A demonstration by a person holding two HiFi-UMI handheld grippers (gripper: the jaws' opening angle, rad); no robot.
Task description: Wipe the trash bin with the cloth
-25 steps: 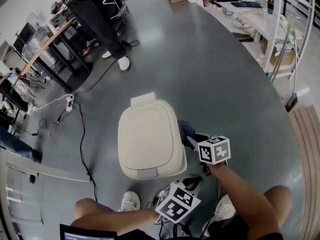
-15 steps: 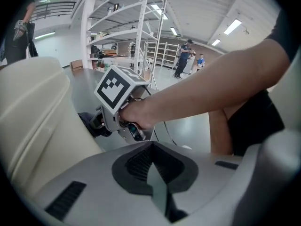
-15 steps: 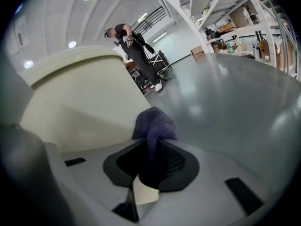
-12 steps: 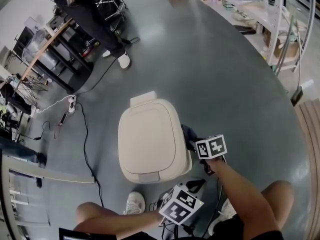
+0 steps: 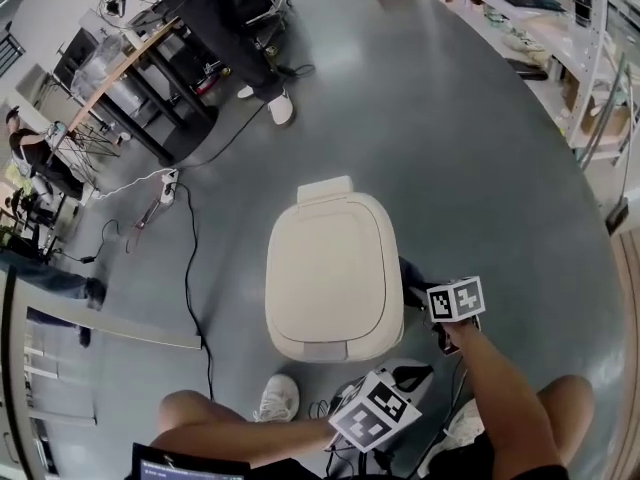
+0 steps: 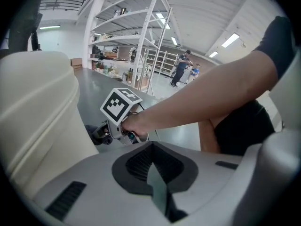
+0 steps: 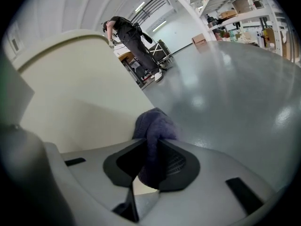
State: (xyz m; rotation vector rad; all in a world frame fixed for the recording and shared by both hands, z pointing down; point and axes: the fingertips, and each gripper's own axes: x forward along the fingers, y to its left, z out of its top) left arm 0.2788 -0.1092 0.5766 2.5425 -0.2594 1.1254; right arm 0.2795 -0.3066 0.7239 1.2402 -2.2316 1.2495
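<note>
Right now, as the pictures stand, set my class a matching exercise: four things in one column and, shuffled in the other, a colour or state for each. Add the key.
Things
1. trash bin
2. cloth
3. left gripper
4. cable

Colours and states
A. shut, holding nothing
B. black, lying on the floor
C. cream, lid down
D. dark purple, clamped in the right gripper

Pairs: 1-C, 2-D, 3-A, 4-B.

Glossy grey floor (image 5: 450, 138), white shelving (image 5: 590, 58)
</note>
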